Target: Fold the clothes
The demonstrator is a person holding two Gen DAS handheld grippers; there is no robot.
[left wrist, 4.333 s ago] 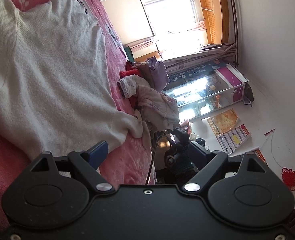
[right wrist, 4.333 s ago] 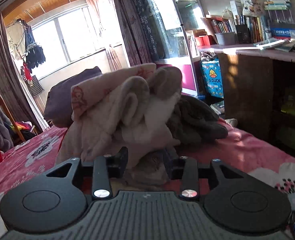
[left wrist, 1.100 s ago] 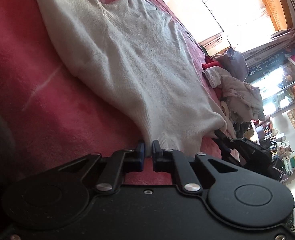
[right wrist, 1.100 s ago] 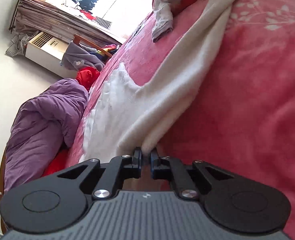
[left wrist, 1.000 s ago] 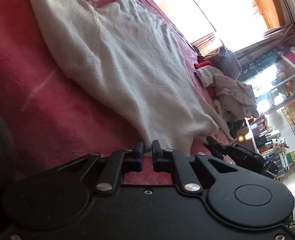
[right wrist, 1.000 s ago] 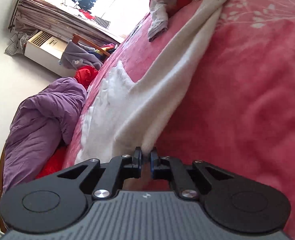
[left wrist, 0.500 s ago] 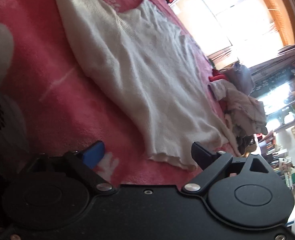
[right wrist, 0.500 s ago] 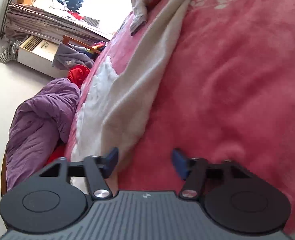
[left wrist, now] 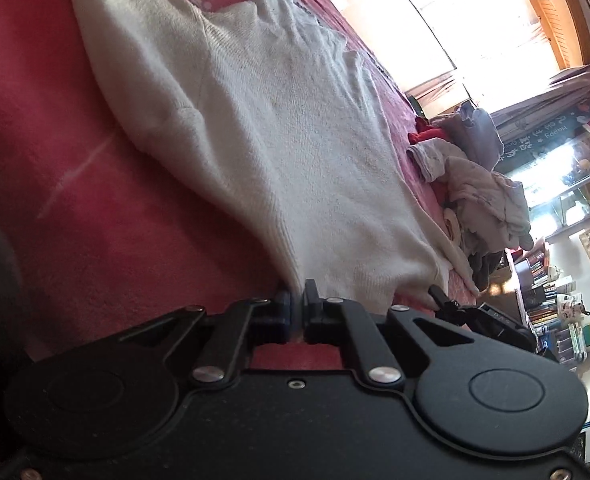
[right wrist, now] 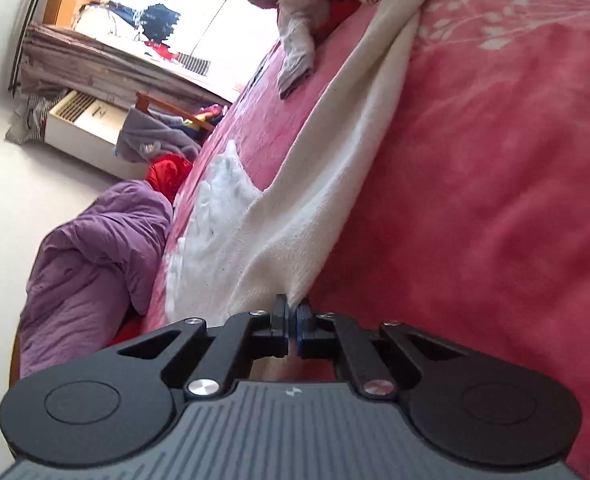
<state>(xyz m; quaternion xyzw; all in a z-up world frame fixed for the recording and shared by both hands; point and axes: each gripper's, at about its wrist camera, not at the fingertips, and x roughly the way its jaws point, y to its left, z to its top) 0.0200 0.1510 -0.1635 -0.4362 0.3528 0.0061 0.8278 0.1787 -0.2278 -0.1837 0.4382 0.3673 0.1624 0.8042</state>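
Observation:
A white knit sweater (left wrist: 279, 128) lies spread flat on the pink bedspread (left wrist: 107, 216). My left gripper (left wrist: 298, 298) is shut on the sweater's near hem corner. In the right wrist view the sweater (right wrist: 307, 208) shows as a cream band running up the bed. My right gripper (right wrist: 293, 312) is shut on the other hem corner. The right gripper (left wrist: 439, 294) also shows at the lower right of the left wrist view, at the hem's far end.
A heap of unfolded clothes (left wrist: 479, 196) sits on the bed beyond the sweater, also seen in the right wrist view (right wrist: 299, 12). A purple duvet (right wrist: 91, 264) lies bunched at the left. A bookshelf (left wrist: 555, 320) and a glass cabinet stand past the bed edge.
Half a second ago both grippers stood open just off the hem. Now both have closed on the sweater's hem corners again.

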